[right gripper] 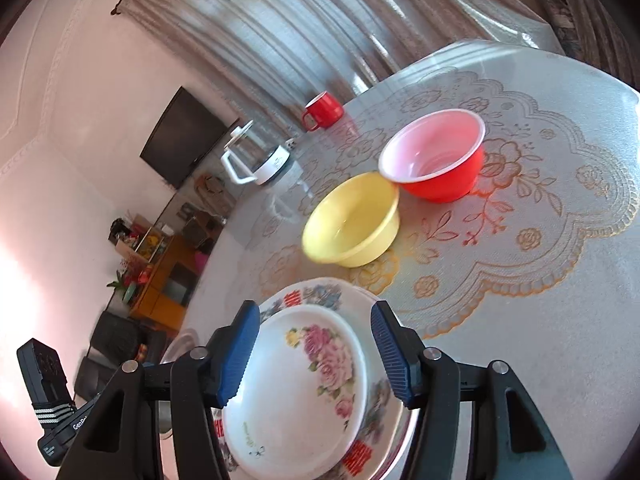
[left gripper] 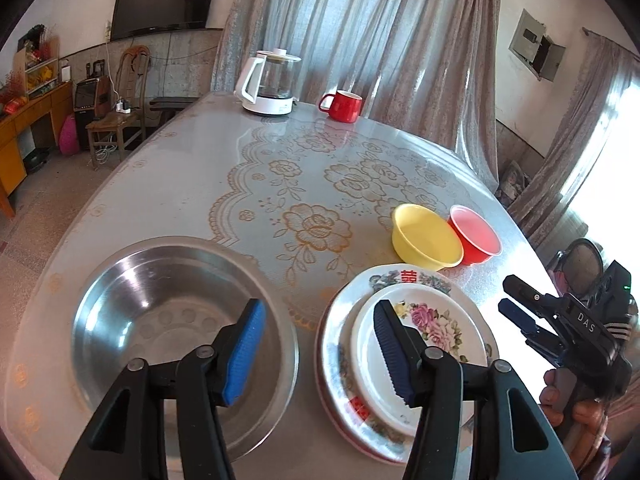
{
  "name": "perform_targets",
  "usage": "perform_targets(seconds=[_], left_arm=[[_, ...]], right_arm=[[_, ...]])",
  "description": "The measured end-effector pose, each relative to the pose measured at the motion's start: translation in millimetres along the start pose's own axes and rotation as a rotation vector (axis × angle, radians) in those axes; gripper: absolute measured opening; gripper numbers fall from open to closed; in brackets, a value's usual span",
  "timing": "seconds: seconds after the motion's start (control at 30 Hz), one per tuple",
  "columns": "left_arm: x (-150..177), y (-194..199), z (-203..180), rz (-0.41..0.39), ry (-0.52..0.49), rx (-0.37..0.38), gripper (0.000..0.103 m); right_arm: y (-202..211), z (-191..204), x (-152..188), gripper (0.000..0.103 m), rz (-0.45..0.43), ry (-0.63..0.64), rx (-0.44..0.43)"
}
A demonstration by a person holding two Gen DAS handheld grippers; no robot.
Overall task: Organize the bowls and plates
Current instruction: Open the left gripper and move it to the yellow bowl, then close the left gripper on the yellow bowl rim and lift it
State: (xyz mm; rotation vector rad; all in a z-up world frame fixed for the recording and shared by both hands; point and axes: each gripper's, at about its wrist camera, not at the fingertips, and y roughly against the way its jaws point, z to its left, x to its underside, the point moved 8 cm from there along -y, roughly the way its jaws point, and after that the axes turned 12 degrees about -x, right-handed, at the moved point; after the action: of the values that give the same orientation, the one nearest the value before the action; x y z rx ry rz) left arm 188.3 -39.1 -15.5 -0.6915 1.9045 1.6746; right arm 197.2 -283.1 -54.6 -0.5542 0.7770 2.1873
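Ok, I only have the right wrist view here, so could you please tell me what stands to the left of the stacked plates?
Observer: A large steel bowl, empty, stands beside the plates with a narrow gap between them.
Operator: Thank you. Is the left gripper holding anything?
Observer: No. The left gripper is open with nothing between its fingers.
Operator: And where is it, please?
Observer: It hovers over that gap, with one finger in front of the steel bowl and the other in front of the plates.
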Motion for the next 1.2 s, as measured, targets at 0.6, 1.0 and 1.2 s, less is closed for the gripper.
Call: perform_targets(seconds=[0.6,1.0,1.2], left_arm=[[-50,-105,-98,0.182,0.022,0.105,0.043],[-51,-169,-118,0.309,0.076,0.134,0.015],[-50,-156,-112,0.262,0.037,0.095,0.011]], right_arm=[[-42,-71,-56,0.029,-0.014,-0.233,0.026],[-77,-80,-58,0.013,0.063,-0.223,0.025],[-81,-71,-57,0.013,0.089,-0.179,0.039]])
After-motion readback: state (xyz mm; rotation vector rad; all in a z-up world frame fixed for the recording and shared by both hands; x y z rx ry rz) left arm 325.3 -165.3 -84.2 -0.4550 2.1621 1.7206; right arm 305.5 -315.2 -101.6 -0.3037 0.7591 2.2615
